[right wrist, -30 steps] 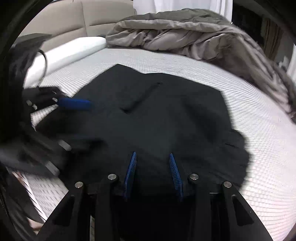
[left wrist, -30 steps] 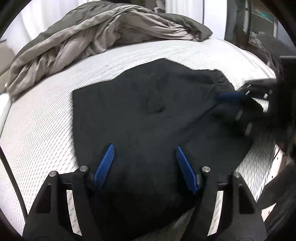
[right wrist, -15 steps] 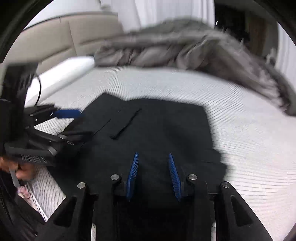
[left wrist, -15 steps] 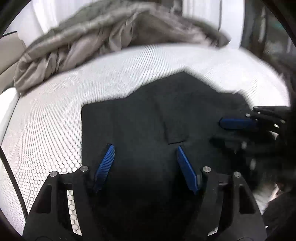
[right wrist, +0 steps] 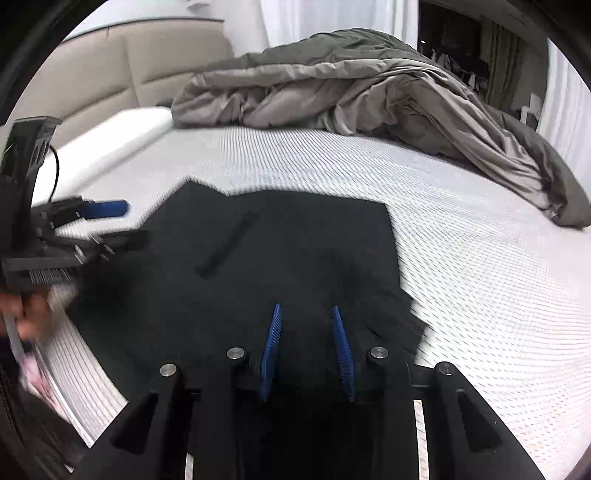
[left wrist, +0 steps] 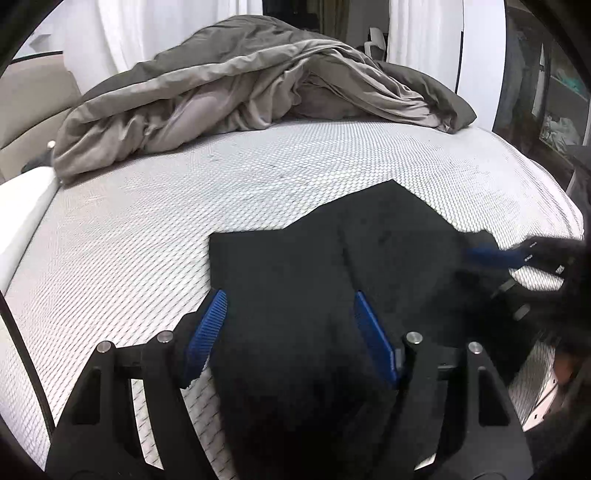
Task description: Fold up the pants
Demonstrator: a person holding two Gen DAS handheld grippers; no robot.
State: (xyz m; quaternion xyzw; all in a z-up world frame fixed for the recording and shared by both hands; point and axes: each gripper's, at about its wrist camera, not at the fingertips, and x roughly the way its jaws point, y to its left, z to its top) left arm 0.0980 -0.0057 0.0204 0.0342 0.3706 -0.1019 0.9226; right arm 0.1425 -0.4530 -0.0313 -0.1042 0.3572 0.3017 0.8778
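Bed mattress (left wrist: 155,229) spread wide under everything, white with a fine honeycomb weave, a pale padded headboard (right wrist: 122,70) at its far side in the right wrist view. Heaped grey-brown duvet (left wrist: 236,85) bunched along the far part of the mattress, well apart from the garment. White curtains (left wrist: 122,33) behind the duvet.

Black pants (left wrist: 332,266) lying flat on the near part of the mattress, folded into a broad dark slab with angled far edges; a straight seam running down the middle in the left wrist view, a slim pocket slit (right wrist: 227,245) showing in the right wrist view. Near edge of the cloth rising up toward both cameras.

Left gripper (left wrist: 291,334) at the near edge of the pants, blue fingers (left wrist: 207,332) set wide apart with black cloth filling the gap between them; no pinch visible. Seen from the right wrist view as a blurred black frame at the left edge of the pants, one blue pad pointing over the mattress.

Right gripper (right wrist: 306,347) with blue fingers (right wrist: 271,343) closer together yet still parted, black fabric lying between them; cannot tell whether anything is clamped. Blurred in the left wrist view at the garment's right edge.
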